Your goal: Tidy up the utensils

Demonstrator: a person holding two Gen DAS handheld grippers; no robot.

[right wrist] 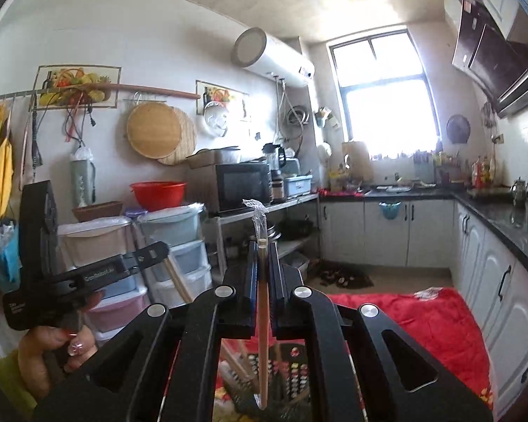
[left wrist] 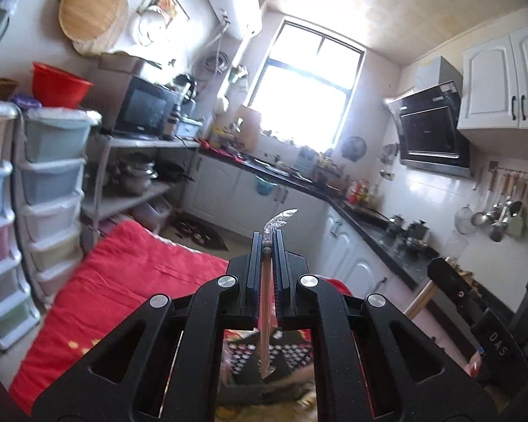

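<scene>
My left gripper [left wrist: 268,237] is shut on a reddish-brown pair of chopsticks [left wrist: 265,316] in a clear plastic sleeve. They stand upright between the pads, with the crumpled sleeve end sticking out above. My right gripper [right wrist: 263,246] is shut on a pale wooden pair of chopsticks [right wrist: 262,334], also sleeved and upright. Both grippers point out across the kitchen, roughly level. Below each hangs the chopsticks' lower tip over a dark checkered container [left wrist: 285,357] [right wrist: 295,369]. In the right wrist view a hand [right wrist: 49,351] holds the left gripper at the far left.
A red cloth [left wrist: 140,281] [right wrist: 422,320] lies below the grippers. Stacked plastic drawers [left wrist: 52,176] and a shelf with a microwave [left wrist: 144,109] line one wall. A black L-shaped counter [left wrist: 387,242] over white cabinets runs under the window. Ladles [left wrist: 503,211] hang on the tiled wall.
</scene>
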